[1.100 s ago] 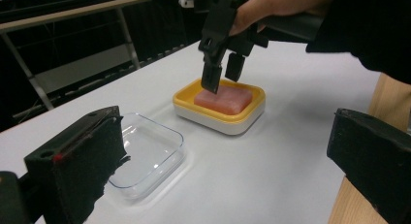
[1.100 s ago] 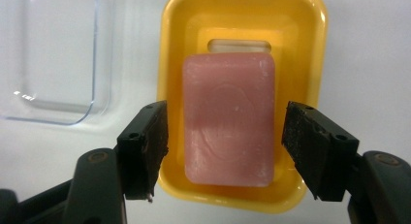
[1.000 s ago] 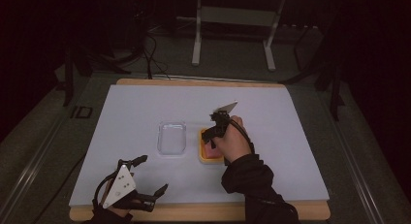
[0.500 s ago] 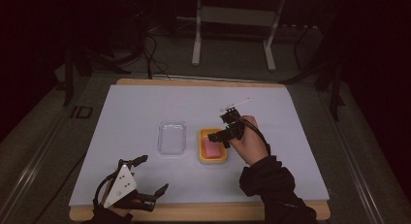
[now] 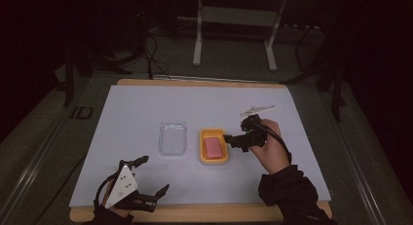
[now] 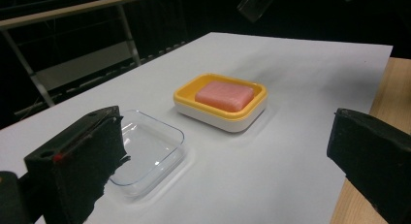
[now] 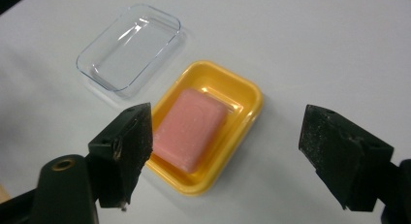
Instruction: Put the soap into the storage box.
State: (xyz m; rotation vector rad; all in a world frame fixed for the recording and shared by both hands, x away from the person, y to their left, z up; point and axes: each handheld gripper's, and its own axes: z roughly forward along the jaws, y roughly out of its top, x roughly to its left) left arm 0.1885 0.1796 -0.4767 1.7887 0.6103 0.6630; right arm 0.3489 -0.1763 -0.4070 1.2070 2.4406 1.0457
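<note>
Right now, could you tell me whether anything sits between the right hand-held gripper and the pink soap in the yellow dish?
Nothing visible does. The right hand-held gripper hangs open above the pink soap in the yellow dish; the clear lid lies apart on the table.

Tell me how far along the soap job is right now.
Done: the pink soap bar lies in the yellow soap dish. In hand: nothing; the right hand-held gripper has just opened its jaws and sits beside the dish with nothing between them, and the left hand-held gripper rests open near the table's front edge. Left, probably: the clear lid lies beside the dish, not yet on it.
</note>
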